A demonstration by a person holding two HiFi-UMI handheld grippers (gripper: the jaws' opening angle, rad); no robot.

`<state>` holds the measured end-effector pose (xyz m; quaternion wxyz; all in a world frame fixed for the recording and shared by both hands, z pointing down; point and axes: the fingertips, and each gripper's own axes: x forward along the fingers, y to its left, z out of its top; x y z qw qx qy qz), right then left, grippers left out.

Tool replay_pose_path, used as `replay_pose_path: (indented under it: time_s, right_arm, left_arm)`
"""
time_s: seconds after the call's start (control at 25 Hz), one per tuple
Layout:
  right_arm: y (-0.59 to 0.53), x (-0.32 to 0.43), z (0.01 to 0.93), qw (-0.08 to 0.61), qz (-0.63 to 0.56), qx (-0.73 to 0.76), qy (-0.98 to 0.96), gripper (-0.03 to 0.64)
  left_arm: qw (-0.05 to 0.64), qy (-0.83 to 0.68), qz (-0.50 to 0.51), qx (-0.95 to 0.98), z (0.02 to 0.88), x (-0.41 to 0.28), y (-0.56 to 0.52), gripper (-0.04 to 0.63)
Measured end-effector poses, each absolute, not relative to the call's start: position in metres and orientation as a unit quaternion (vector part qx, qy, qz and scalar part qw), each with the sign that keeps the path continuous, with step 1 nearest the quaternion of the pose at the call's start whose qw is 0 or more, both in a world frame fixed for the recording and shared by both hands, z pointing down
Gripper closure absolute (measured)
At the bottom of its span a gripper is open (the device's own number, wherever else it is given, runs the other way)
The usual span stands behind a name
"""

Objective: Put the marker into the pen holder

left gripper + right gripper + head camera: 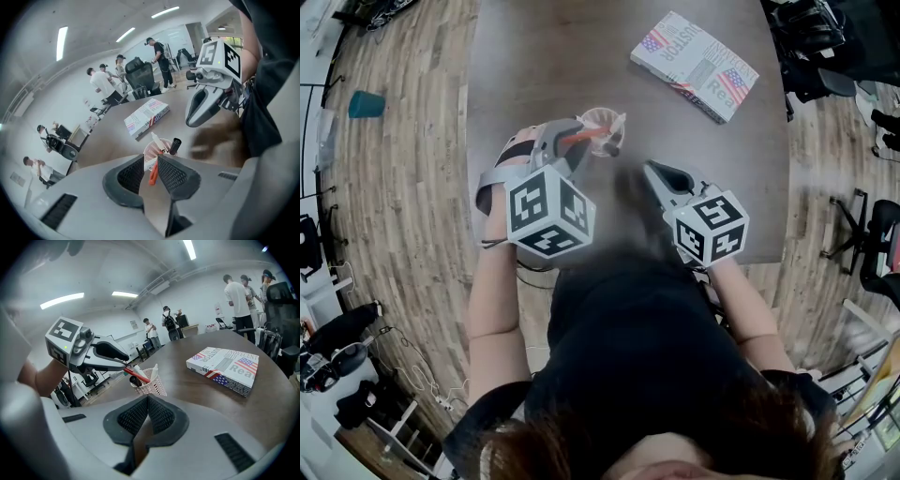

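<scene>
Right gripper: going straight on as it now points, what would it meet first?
Probably the pen holder, close ahead of the right gripper; depth is unclear, the table may come first.

In the head view the left claw (576, 145) hides most of the red marker (587, 136) and the near side of the pen holder (603, 119); the near edge of the tabletop (581, 56) is blurred.

Left gripper (581, 142) tilts steeply downward with its jaws slightly apart. Right gripper (653, 171) points forward at a shallow downward angle, jaws closed together.
</scene>
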<state>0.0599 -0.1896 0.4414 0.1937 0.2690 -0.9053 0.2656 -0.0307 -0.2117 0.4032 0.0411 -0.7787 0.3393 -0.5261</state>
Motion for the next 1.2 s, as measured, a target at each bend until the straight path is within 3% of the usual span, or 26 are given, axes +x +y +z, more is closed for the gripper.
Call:
replay_pose_path:
  time_s: [0.44,1.2]
  right_arm:
    - [-0.18,0.064,0.432,0.196,0.245,0.277,-0.908,0.6]
    - [-0.179,0.067,0.417,0.188,0.219,0.301,-0.909,0.6]
  left_arm:
    - [-0.075,0.465,-0.344,-0.812,0.381,-0.05,-0.19,0.551]
    - [-0.209,0.59,-0.116,-0.772,0.376,-0.081,-0.152,0.569]
